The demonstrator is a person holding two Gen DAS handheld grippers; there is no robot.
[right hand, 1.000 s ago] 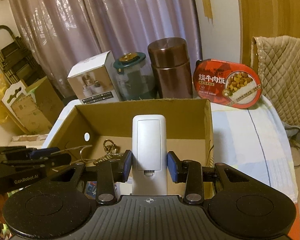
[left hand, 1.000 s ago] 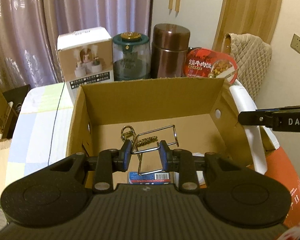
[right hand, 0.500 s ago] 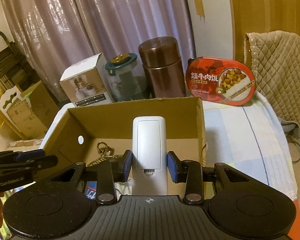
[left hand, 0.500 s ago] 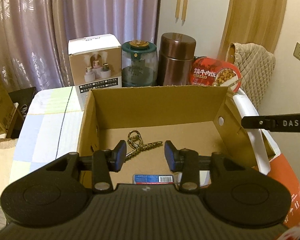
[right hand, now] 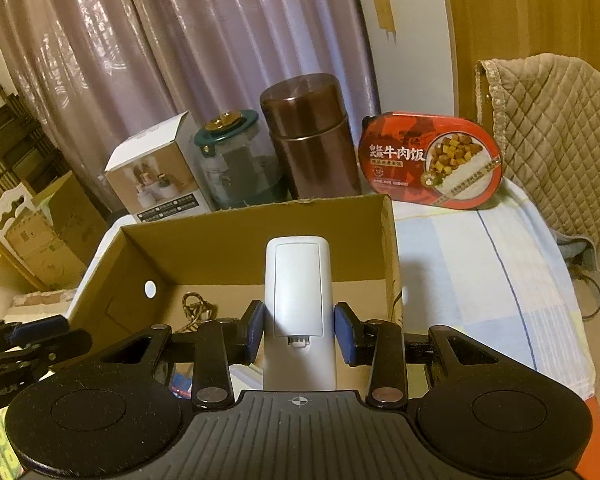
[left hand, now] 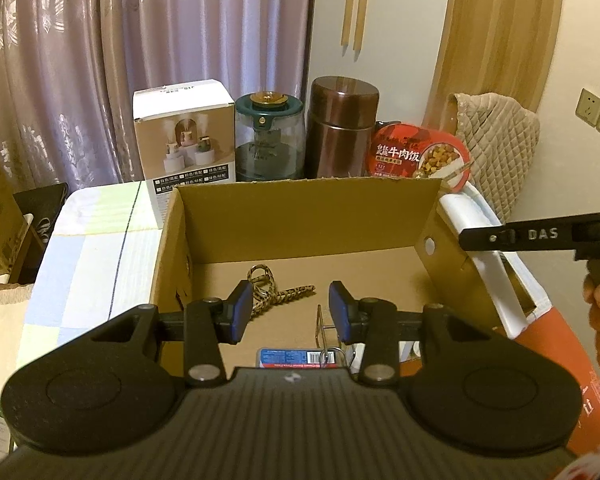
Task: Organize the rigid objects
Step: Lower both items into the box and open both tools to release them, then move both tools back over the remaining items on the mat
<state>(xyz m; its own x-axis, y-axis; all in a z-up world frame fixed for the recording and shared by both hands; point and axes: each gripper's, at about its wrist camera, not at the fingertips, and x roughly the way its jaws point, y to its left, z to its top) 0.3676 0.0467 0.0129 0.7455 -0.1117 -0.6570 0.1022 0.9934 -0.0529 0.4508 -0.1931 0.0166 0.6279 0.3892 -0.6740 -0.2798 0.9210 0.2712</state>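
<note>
An open cardboard box (left hand: 308, 216) (right hand: 260, 232) stands on the table. Inside lie a braided keychain cord (left hand: 268, 288) (right hand: 194, 306), a wire rack (left hand: 324, 332) and a flat blue-labelled tin (left hand: 296, 358). My left gripper (left hand: 290, 312) is open and empty above the box's near edge. My right gripper (right hand: 300, 328) is shut on a white remote control (right hand: 298, 300), back side up, held over the box's right part. The right gripper also shows in the left wrist view (left hand: 532, 236), and the left gripper in the right wrist view (right hand: 28, 344).
Behind the box stand a white product carton (left hand: 184, 140), a green-lidded glass jar (left hand: 269, 136), a brown metal canister (left hand: 342, 128) and a red beef-rice meal pack (left hand: 420, 158) (right hand: 432, 160). A quilted chair back (right hand: 552, 128) is at the right. Cardboard boxes (right hand: 40, 224) stand left.
My left gripper has opened, dropped the wire rack into the box, and pulled back and up. My right gripper has kept hold of the remote and edged over the box.
</note>
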